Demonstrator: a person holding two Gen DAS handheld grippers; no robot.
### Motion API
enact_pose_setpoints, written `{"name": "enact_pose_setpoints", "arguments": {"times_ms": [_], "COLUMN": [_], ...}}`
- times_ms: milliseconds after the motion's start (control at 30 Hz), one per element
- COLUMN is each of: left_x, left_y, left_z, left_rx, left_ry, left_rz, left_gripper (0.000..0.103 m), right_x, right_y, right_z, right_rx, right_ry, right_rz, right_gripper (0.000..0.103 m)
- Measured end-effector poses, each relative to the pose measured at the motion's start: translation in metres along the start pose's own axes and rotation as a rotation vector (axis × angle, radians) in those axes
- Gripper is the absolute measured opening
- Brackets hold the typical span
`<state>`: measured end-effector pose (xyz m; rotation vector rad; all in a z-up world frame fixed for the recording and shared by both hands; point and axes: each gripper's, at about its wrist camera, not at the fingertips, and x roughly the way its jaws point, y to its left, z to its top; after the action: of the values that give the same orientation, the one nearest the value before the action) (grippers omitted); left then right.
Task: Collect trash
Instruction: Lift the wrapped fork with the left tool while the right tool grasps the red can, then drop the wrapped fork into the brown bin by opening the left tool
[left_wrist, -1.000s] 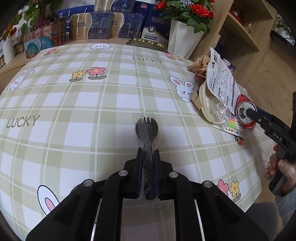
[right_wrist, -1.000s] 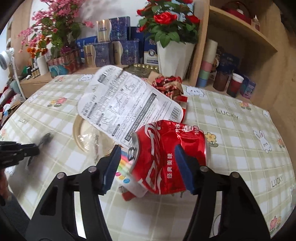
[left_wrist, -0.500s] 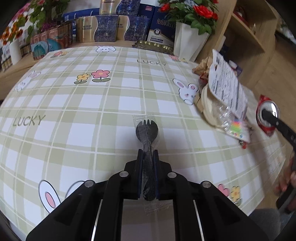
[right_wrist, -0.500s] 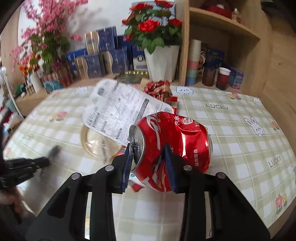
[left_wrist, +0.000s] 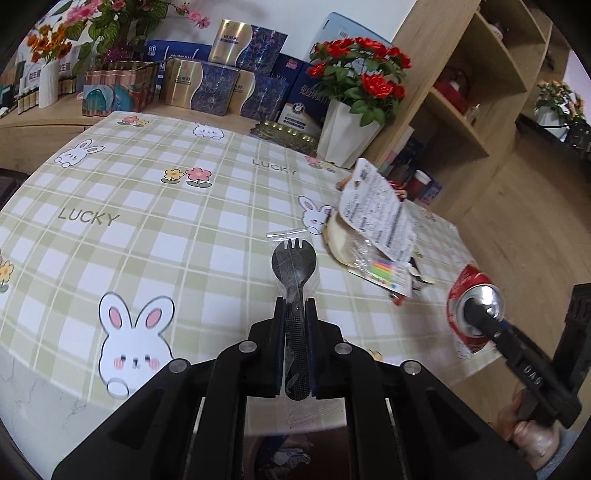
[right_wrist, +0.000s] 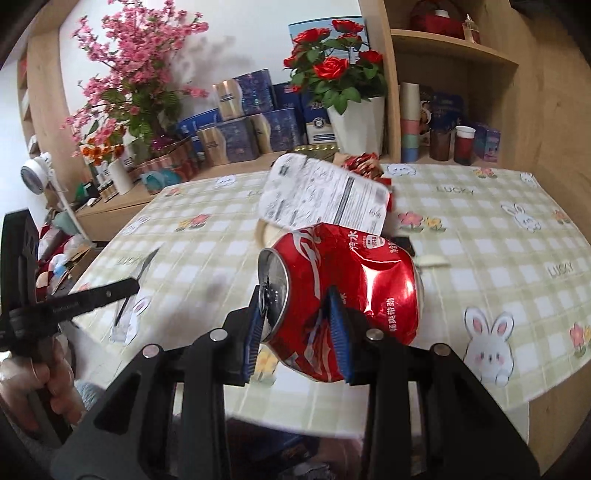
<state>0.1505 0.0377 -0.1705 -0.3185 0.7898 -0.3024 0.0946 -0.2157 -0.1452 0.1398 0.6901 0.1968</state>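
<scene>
Visibly dented, the red can (right_wrist: 354, 291) gleams, top silver.

— What carries everything?
— A table (left_wrist: 155, 236) in a green-checked cloth (rabbits, flowers, "LUCKY" printed on it).
— And lying on it?
— A printed package (left_wrist: 373, 218) over a round plate (left_wrist: 338, 243), with crumpled wrappers (right_wrist: 360, 164) behind.
</scene>
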Motion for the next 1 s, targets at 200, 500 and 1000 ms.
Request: {"name": "enact_pose_setpoints", "arguments": {"times_ms": [200,500,1000], "left_x": [-0.034,-0.041,0.002], "left_y": [-0.020,-0.034,-0.088], "left_z": [-0.028,-0.074,-0.130], "left_rx": [0.052,0.081,0.283], "left_ry": [0.006,0.108,0.338], "left_rz": [-0.047,-0.143,-0.165], "left_gripper": [0.010,0.010,0.010], "right_x": [-0.026,-0.060,-0.078], "right_y": [0.002,-0.004,-0.044], "right_z": [-0.036,-0.073,-0.074], "right_rx": [0.026,0.076,0.177], "right_ry": [0.031,0.033,-0.036], "right_rz": [0.012,0.012,0.026], "right_gripper": [0.036,0.036,0.036]}}
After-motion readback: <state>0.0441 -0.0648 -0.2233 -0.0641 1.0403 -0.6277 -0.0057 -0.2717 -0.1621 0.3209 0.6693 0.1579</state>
